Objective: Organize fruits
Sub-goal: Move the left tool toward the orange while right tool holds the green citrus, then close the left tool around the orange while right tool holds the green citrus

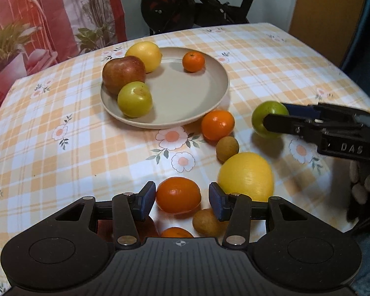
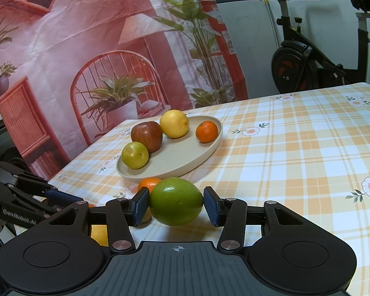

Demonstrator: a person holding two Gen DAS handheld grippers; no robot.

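Beside the plate [image 1: 217, 93], right claw [image 2: 176, 206] grips a green fruit [image 2: 176, 201] (left claw [image 1: 182, 201] open around an orange [image 1: 178, 194]).

The plate [image 1: 217, 91] has bare room on its right half; red apple [image 1: 123, 74], lemon [image 1: 145, 55] and green fruit [image 1: 135, 99] crowd its left; an orange [image 1: 217, 125] blocks its near rim; tablecloth [image 1: 49, 148] leftward lies open

A checked floral tablecloth [image 1: 61, 148] carries a beige plate [image 1: 185, 103], oranges and a lemon.
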